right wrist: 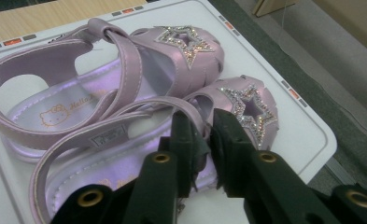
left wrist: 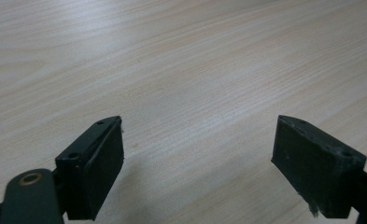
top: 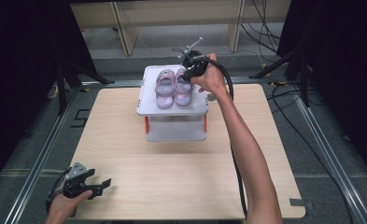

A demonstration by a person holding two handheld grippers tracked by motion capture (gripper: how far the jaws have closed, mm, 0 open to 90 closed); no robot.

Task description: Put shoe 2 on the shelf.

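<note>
Upper centre of high view: right gripper [top: 187, 73], jaws pinching the side wall of the right-hand sandal [right wrist: 139, 154], likely for lifting or setting down. Both lilac sandals [top: 173, 87], glossy, with rhinestone stars, side by side atop a white plastic box [top: 175, 125]. Lower left: left gripper [top: 100, 186], jaws spread, idle over pale wood table [top: 172, 182].

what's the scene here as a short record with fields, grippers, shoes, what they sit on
right gripper: jaws closed on the side edge of the nearer sandal, by its strap
left gripper: open, low over bare table, holding nothing
sandals: pair of lilac sandals with glittery star toes, side by side
support: on the white lid of a storage box at the table's far middle
right hand: reaching in from the box's right side
</note>
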